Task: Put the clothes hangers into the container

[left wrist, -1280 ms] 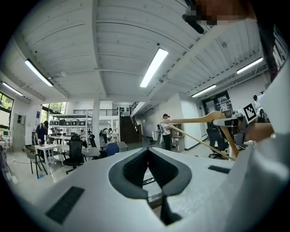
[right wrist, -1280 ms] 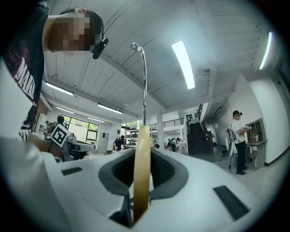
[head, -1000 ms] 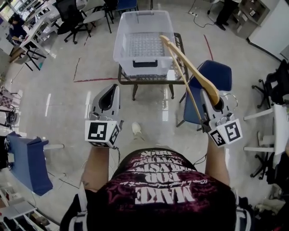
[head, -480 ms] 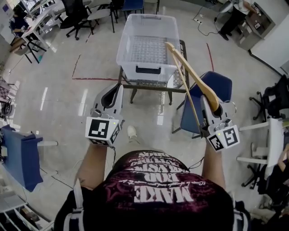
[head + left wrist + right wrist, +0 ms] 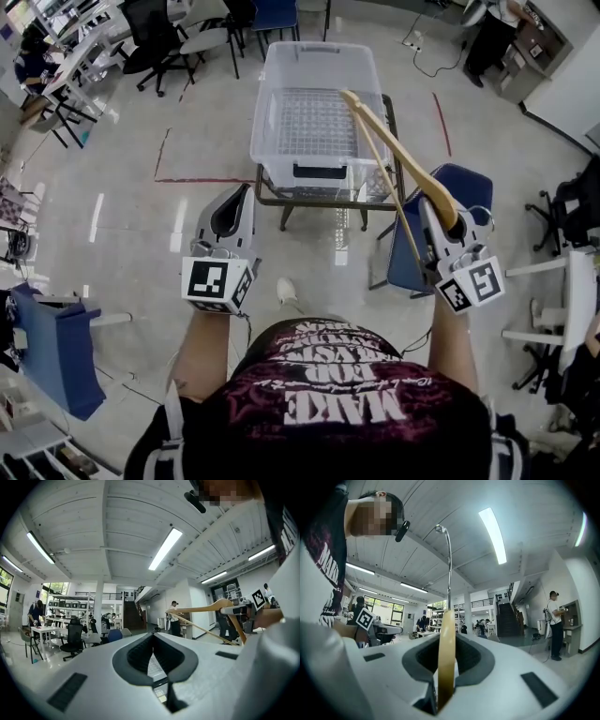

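Both grippers have drawn nearer the clear container (image 5: pixel 274 112), the right gripper (image 5: pixel 434 208) clamped on the wooden hanger (image 5: pixel 396 152) that juts toward it, the left gripper (image 5: pixel 242 197) closed on nothing.

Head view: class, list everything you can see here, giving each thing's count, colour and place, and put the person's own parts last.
container: one, clear plastic, empty, on the small table
small table: one, dark frame, straight ahead
wooden hanger: one, light brown, held in the right gripper, far end over the container
blue chairs: two, one right of the table, one at lower left
office chairs: several, black, top left
red tape lines: two, on the floor beside the table
standing person: one, dark clothes, top right
left gripper: one, grey-white, shut, empty
right gripper: one, grey-white, shut on the hanger
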`<control>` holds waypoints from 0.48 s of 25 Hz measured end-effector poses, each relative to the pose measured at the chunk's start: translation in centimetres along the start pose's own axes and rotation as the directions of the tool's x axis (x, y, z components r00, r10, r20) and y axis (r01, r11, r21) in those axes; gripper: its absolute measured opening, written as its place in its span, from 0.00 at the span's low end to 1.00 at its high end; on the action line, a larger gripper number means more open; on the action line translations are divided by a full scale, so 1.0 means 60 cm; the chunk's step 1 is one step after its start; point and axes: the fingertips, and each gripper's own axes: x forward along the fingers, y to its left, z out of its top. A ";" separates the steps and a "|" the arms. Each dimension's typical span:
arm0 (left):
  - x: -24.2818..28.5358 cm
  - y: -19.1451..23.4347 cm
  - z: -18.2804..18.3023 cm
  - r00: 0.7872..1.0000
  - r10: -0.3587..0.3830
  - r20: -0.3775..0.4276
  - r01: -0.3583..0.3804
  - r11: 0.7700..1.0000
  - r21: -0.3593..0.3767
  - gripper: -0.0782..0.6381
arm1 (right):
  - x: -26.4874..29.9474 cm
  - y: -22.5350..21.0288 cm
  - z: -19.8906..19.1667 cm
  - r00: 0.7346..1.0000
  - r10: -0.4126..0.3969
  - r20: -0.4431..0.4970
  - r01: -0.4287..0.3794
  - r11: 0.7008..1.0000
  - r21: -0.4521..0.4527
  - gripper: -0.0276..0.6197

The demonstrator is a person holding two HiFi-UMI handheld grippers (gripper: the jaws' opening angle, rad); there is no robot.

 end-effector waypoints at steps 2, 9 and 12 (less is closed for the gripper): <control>0.012 0.022 0.001 1.000 -0.005 0.006 0.005 1.000 -0.004 0.12 | 0.028 0.003 0.000 1.000 0.000 -0.001 0.000 1.000 -0.004 0.13; 0.046 0.099 0.001 1.000 -0.016 0.021 0.017 1.000 -0.018 0.12 | 0.121 0.022 0.010 1.000 0.010 0.006 -0.009 1.000 -0.027 0.13; 0.062 0.136 0.001 0.999 -0.019 0.026 0.019 1.000 -0.019 0.12 | 0.159 0.026 0.015 1.000 0.009 0.013 -0.008 0.999 -0.039 0.13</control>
